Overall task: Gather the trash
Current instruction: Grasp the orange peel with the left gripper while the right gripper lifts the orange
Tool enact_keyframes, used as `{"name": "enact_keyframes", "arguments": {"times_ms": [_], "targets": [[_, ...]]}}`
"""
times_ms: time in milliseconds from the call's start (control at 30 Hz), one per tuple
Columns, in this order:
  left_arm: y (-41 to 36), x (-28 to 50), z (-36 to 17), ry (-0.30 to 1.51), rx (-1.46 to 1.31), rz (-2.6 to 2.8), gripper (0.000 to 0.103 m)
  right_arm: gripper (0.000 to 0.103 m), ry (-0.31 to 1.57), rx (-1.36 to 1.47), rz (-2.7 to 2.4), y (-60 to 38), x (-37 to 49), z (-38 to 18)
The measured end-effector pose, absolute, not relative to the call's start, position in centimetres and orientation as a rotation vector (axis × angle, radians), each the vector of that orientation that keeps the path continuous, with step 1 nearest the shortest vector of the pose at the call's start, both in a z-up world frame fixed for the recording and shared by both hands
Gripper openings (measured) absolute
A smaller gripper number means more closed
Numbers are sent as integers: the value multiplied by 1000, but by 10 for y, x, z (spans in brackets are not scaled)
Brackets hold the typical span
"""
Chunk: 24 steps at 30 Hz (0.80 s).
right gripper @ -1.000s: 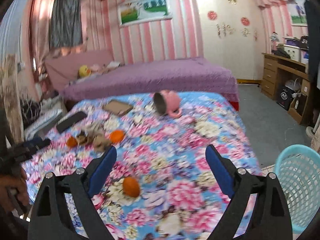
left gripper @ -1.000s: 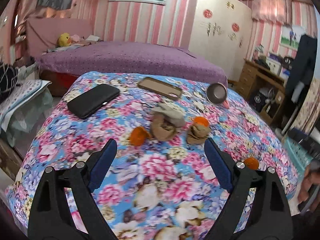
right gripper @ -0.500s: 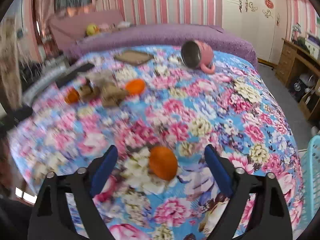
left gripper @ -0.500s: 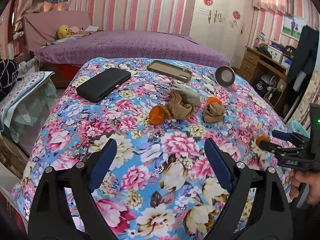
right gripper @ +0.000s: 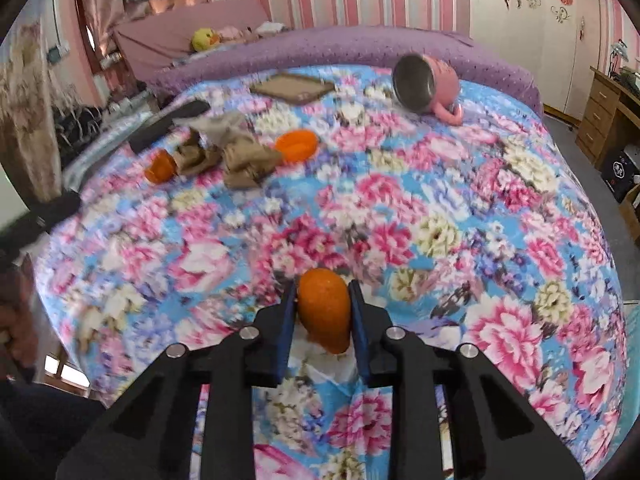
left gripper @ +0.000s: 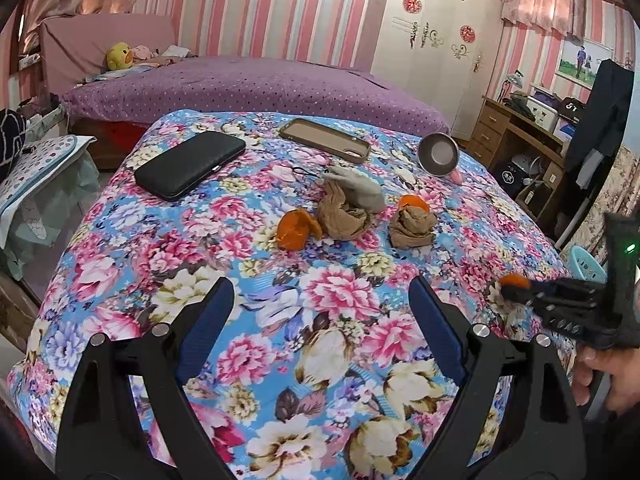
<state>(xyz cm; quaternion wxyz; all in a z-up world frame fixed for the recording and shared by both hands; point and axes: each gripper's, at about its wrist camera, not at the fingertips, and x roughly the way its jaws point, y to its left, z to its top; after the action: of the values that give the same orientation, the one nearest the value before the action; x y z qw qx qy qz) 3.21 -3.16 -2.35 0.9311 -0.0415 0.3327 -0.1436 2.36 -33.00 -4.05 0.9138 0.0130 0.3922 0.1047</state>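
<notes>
Right wrist view shows the right gripper [right gripper: 322, 306] closing on a piece of orange peel [right gripper: 325, 309] that lies on the flowered bedspread [right gripper: 460, 216] near its front edge; the blue pads already sit against both flanks of the peel, which stands between them with its rounded top poking out past the fingertips. The main risk, as I judge it, is the peel itself: it looks curved and hollow, so a hard squeeze could fold it or squirt it out forward, and pads this low could also pinch a fold of the cloth and drag the bedspread up with the peel. The left gripper [left gripper: 320, 316] hovers with its jaws wide apart and nothing between them, over bare cloth short of the remaining litter. That litter lies further back: a second peel [left gripper: 297, 229] touching a crumpled brown wad [left gripper: 343, 216], and a third peel [left gripper: 414, 203] perched on another brown wad [left gripper: 412, 227]. A black case [left gripper: 190, 164], a brown phone case [left gripper: 325, 145] and a tipped pink mug [right gripper: 428, 84] lie beyond and look like no trash.
</notes>
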Motion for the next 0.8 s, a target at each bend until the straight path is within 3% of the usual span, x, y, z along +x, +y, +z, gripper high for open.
{"name": "enact_keyframes", "arguments": {"times_ms": [300, 533, 700, 733, 800], "targets": [[-41, 77, -33, 691, -49, -216, 86, 26, 642, 31, 246, -330, 52, 30], [-46, 116, -53, 785, 30, -127, 76, 26, 691, 31, 228, -331, 79, 2], [-47, 134, -62, 847, 20, -162, 40, 26, 672, 30, 246, -332, 84, 5], [-48, 136, -63, 853, 18, -171, 38, 26, 676, 46, 246, -334, 84, 4], [-47, 136, -63, 847, 9, -187, 20, 26, 679, 51, 258, -334, 84, 4]]}}
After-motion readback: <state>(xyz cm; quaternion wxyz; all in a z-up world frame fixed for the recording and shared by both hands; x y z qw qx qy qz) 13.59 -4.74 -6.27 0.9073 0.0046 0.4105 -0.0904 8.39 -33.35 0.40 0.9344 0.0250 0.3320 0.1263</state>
